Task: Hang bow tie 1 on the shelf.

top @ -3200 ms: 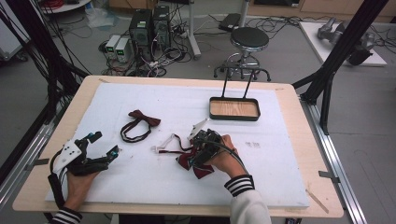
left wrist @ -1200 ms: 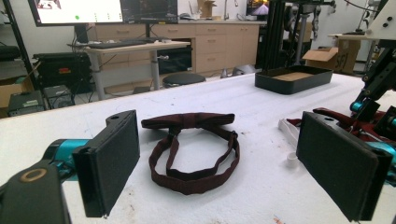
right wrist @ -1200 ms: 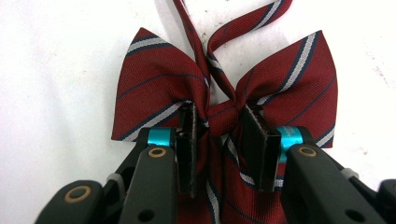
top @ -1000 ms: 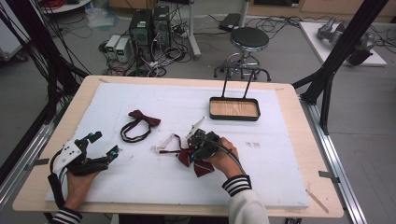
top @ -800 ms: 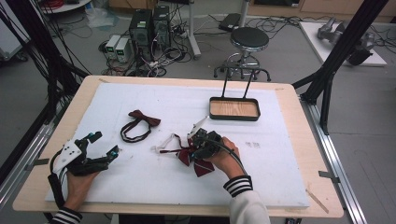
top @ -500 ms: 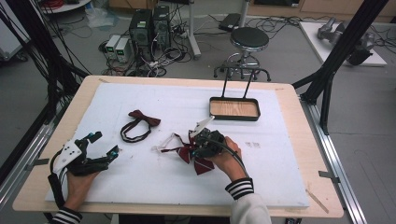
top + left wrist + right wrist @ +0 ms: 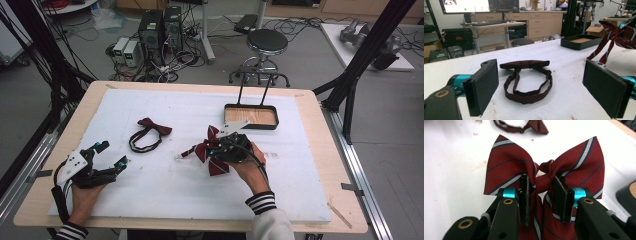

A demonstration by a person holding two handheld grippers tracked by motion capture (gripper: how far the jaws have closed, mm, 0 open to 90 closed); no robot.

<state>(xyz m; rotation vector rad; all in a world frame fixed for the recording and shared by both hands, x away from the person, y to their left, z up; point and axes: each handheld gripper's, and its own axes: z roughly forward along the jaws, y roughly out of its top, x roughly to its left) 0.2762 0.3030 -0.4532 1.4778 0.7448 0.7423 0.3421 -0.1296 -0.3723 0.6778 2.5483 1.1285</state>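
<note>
Now, pick-up step underway, by look of it: right gripper [image 7: 540, 195] clamped on centre knot of striped bow tie [image 7: 544, 167], tie at mid-table, near wooden tray [image 7: 250, 117]. Next move likely called for lift and carry toward tray, strap trailing. Right hand [image 7: 250, 167] reached forward over white mat [image 7: 165, 185]. Left gripper [image 7: 541, 87] rested low near left edge, jaws spread wide, empty, facing dark bow tie [image 7: 526, 80].

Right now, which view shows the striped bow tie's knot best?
The right gripper view: the striped bow tie is close up, jaws pinching its knot. In the high view it is small, partly behind the right gripper. The left gripper view catches its edge.
</note>
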